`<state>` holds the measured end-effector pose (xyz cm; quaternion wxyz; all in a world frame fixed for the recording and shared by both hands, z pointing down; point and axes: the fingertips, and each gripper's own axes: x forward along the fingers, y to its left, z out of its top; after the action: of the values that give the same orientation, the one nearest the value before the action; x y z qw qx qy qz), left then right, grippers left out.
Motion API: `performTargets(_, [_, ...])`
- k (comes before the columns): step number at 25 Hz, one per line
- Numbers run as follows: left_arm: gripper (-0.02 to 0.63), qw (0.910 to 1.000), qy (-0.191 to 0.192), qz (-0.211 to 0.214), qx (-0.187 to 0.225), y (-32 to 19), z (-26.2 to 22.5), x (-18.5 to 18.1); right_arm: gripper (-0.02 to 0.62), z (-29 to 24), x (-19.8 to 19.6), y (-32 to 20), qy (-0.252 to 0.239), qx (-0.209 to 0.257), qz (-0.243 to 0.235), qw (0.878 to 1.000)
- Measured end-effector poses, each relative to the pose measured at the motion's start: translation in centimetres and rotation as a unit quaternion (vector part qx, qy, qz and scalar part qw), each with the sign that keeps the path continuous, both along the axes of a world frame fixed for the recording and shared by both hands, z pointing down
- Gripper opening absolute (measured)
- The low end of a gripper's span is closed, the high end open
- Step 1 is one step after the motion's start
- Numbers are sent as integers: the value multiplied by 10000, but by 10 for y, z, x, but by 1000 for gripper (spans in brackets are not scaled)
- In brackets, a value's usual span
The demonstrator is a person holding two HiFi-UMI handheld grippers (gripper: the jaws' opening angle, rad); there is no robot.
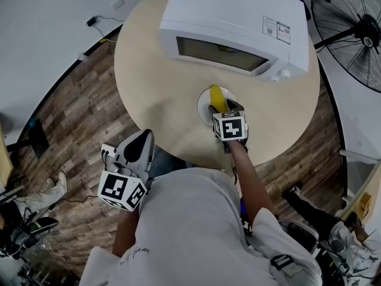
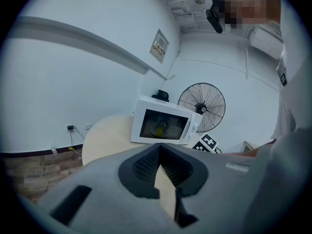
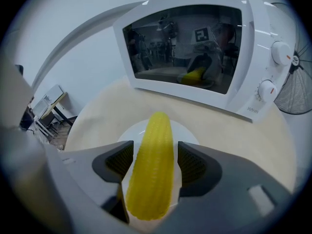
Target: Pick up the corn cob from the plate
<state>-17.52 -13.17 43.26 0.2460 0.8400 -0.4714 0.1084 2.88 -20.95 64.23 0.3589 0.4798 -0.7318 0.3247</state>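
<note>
The right claw (image 3: 157,164) stands wide over the corn (image 3: 153,150), one pad at 9 o'clock of the cob and one at 3, with a sliver of gap on each side, so nothing is gripped yet. The corn lies on the plate (image 3: 187,130) on the counter (image 1: 155,82), just in front of the microwave (image 3: 195,48). Its long axis runs 6 to 12 in the right gripper view, in line with the claw's reach, tapered end towards the microwave. The jaws thus cross its width, which I judge right for closing. The left claw (image 2: 160,152) is empty with its tips together, well off at 8 o'clock of the plate in the head view, so the right hand is the nearer.
</note>
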Motion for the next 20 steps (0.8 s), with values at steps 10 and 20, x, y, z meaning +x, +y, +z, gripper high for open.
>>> performTargets(10, [-2,10000,-11,0,-70,-2,3,-7,302,15,-2,-4,282,-160,-49,9995])
performTargets(20, [-2,9999,-17,90,-97,-2,4,-3,288,15,-3,-6,415,-192,-34,9989])
